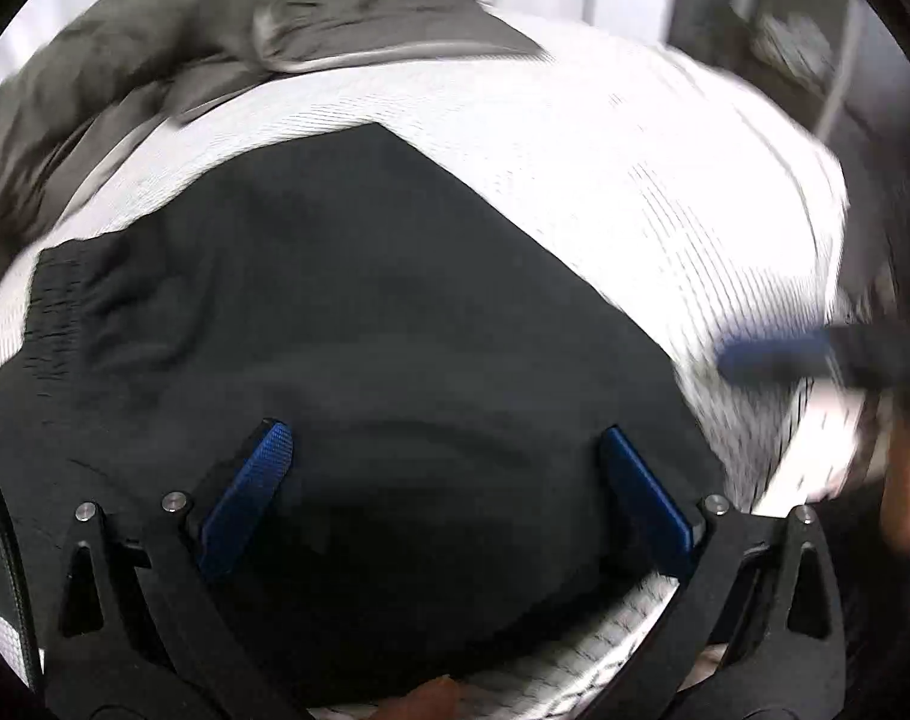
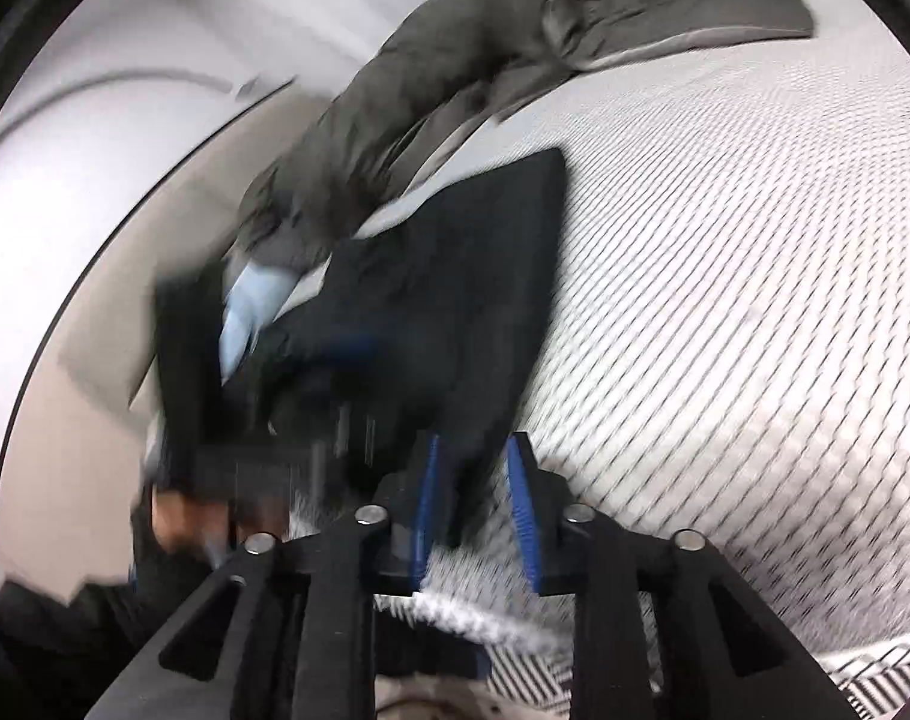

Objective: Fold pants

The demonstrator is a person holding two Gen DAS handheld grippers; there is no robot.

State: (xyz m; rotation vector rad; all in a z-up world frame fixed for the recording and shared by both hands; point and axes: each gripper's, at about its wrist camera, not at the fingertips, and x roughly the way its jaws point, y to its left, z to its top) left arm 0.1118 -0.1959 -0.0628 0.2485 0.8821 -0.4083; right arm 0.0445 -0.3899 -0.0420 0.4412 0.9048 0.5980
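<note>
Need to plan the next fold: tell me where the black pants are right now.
The black pants lie folded on the white patterned bedcover, directly ahead of both grippers in each wrist view, with the grey garments beyond them.

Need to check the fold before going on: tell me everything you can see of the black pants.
The black pants are thin dark fabric, folded into a flat, roughly rectangular stack with a gathered elastic waistband at one end. They lie on the white textured bed cover, apart from the grey clothes. The left gripper hovers open above them; one corner sits between the right gripper pads, unpinched.
</note>
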